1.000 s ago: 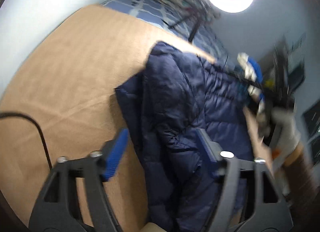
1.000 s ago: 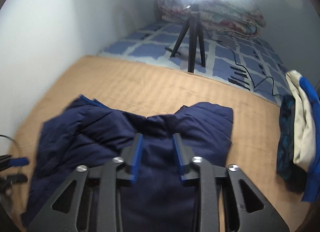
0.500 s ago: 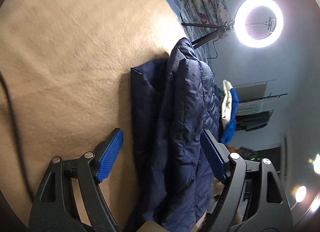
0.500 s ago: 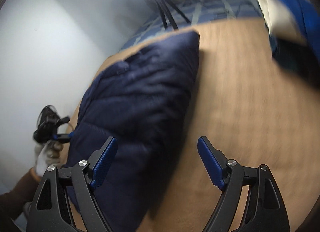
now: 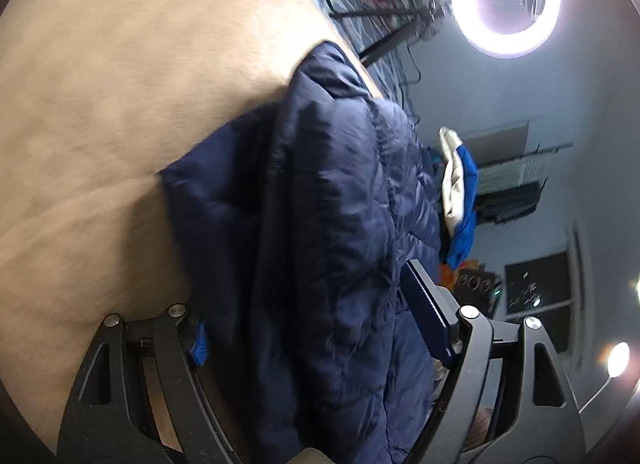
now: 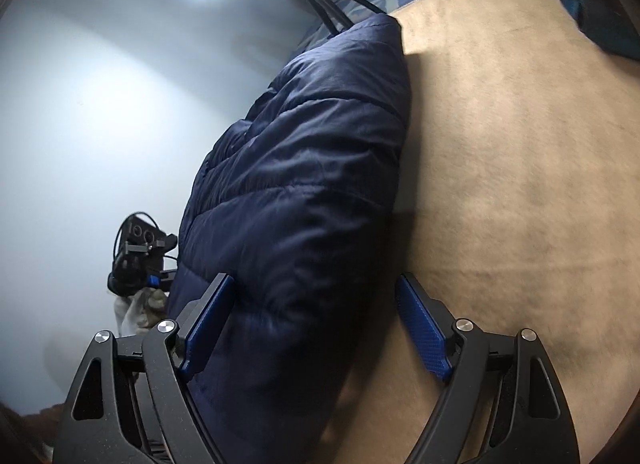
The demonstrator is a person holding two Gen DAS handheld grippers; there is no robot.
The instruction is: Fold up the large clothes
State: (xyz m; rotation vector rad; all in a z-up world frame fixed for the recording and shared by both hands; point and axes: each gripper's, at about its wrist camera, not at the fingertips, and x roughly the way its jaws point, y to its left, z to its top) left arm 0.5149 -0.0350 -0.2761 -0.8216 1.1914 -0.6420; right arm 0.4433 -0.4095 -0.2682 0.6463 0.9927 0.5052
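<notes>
Two hand-held grippers at work, both spread wide. Left hand-held gripper [image 5: 316, 324] straddles one edge of the navy puffer jacket [image 5: 328, 223]; right hand-held gripper [image 6: 316, 332] straddles the opposite edge, nothing pinched. Jacket lies on a tan blanket [image 6: 520, 183], already doubled into a long bundle, long axis running away toward the ring light [image 5: 506, 7]. Judged light, soft, springy, slippery shell; take hold at a stitched seam or hem, biting deep. Other clothes [image 5: 460, 191] lie beyond.
</notes>
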